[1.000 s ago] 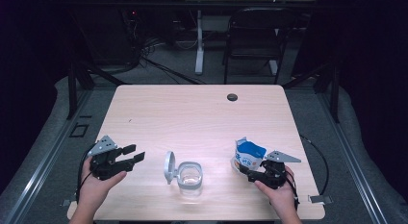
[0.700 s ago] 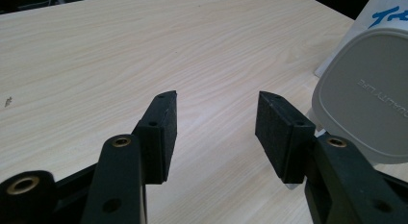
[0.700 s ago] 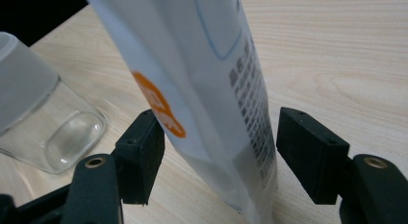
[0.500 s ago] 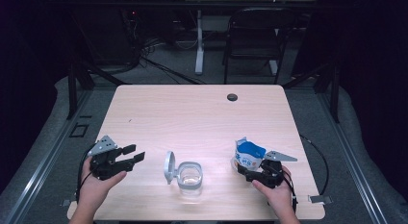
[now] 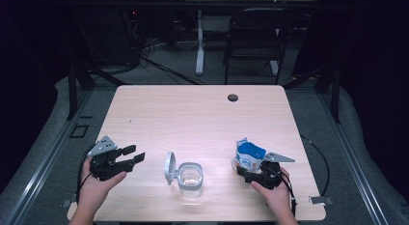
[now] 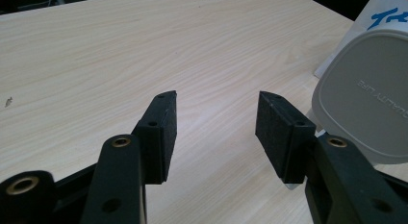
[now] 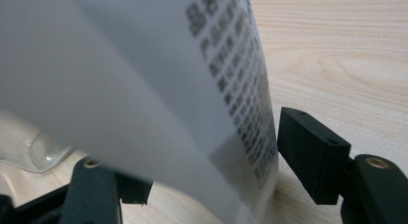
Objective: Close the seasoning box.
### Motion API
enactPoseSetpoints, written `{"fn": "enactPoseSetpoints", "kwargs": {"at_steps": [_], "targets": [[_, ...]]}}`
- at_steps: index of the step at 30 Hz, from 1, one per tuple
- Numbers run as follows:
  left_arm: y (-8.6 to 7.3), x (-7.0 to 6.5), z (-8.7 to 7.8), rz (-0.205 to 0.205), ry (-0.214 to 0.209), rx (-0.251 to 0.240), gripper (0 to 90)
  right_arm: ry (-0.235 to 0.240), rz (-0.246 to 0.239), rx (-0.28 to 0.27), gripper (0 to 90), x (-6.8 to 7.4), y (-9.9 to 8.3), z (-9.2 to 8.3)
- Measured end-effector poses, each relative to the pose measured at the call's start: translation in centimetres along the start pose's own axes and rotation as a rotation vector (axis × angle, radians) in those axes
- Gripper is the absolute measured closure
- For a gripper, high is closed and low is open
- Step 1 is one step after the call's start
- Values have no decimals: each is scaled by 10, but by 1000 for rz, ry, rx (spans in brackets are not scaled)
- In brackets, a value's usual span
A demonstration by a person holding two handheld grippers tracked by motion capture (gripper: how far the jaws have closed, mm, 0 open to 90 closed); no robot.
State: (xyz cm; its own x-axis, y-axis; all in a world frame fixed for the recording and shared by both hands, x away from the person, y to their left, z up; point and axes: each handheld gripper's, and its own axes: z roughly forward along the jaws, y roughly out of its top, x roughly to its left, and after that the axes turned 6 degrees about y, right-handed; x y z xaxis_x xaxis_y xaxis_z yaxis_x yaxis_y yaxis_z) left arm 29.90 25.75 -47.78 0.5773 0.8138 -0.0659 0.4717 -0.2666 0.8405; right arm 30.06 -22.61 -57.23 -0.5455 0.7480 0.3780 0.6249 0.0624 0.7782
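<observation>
We've got the right gripper (image 5: 247,175) straddling the bag (image 5: 249,156) — in the right gripper view the bag (image 7: 192,104) hangs between the two pads, the right-hand pad (image 7: 310,152) standing just off it with a sliver of table (image 7: 346,51) showing between, and the other pad mostly hidden behind the bag. So the jaws look roughly bag-wide and we don't think they're pinching it yet; whether the hidden pad touches, we can't tell.

The left gripper (image 5: 131,156) is wide open with nothing in it. Beyond its right-hand finger (image 6: 284,132) in the left gripper view sits the jar's flipped-up lid (image 6: 365,94). The jar (image 5: 190,175) itself stands open between the two grippers, nearer the right one's fingertips.

What worries us from here: the bag is soft and its top is already torn open, so a squeeze low down could buckle it and let it slump or spill before it gets to the jar. A grip that's too light — it slides out on the lift. Also, the jar is unheld; if the bag or fingers bump it, it could skid or tip, and the upright lid is in the way on the far side.
</observation>
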Motion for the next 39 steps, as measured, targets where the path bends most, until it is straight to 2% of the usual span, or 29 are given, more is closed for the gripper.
{"fn": "enactPoseSetpoints", "kwargs": {"at_steps": [2,8,9,19,23,25,31,39], "targets": [[0,0,0,-1,1,0,503,-12,-4,11,336,0,0,0],[0,0,0,-4,2,0,503,1,17,21,334,-2,-3,5],[0,0,0,-3,2,0,503,-12,12,35,334,-3,-4,5],[0,0,0,-1,0,1,503,-4,17,27,336,-3,-6,7],[0,0,0,0,2,2,503,-19,5,46,340,-3,-6,7],[0,0,0,-1,1,1,503,-4,15,32,341,-3,-6,8],[0,0,-1,-1,2,0,503,-3,15,29,345,-3,-6,9],[0,0,0,0,1,1,503,4,7,33,387,-3,-6,9]]}}
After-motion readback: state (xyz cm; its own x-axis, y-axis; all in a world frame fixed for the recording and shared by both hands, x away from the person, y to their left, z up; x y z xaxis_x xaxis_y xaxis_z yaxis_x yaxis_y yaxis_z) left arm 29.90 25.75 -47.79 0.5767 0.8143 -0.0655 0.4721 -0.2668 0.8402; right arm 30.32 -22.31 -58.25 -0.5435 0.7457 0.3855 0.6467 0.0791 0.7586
